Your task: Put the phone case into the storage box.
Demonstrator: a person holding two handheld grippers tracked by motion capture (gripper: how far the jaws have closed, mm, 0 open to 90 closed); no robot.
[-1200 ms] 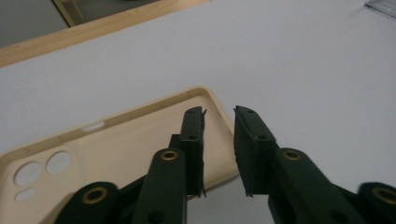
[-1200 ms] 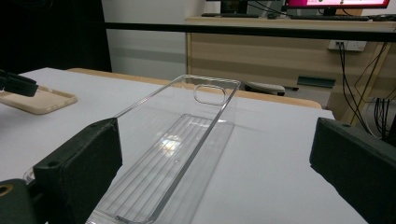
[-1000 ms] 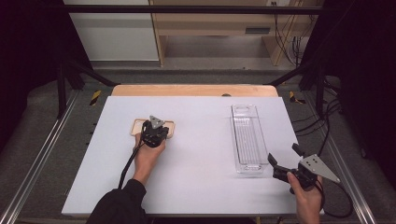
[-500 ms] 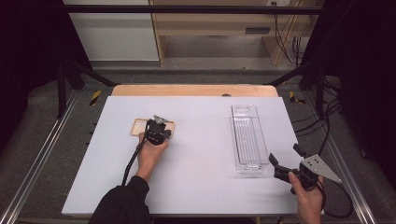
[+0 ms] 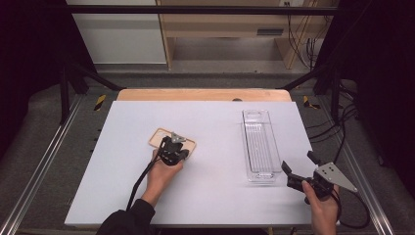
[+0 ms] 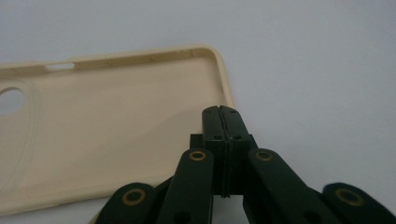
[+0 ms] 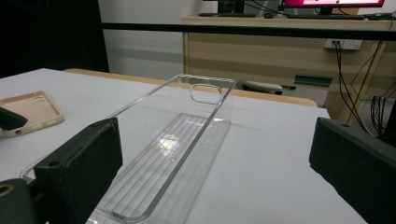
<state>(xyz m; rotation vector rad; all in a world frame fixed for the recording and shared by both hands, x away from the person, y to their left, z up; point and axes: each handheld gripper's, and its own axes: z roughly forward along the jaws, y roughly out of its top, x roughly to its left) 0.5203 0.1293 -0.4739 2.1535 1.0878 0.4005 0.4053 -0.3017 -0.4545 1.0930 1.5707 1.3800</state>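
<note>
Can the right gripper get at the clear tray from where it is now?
Probably yes. The right gripper is open beside the near end of the clear plastic tray, and its own view looks straight along the tray with nothing between.

bare table (image 5: 215, 127) between phone case (image 5: 159, 136), clear tray (image 5: 260, 147)

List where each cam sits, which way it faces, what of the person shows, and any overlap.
High view: above the table's near side, looking forward and down; both forearms, left hand-held gripper, right hand-held gripper.
Left gripper view: rides it, looking along shut jaws onto the beige phone case.
Right gripper view: looks between open jaws along the clear tray.
Shared: case and tray appear in high and right views.
</note>
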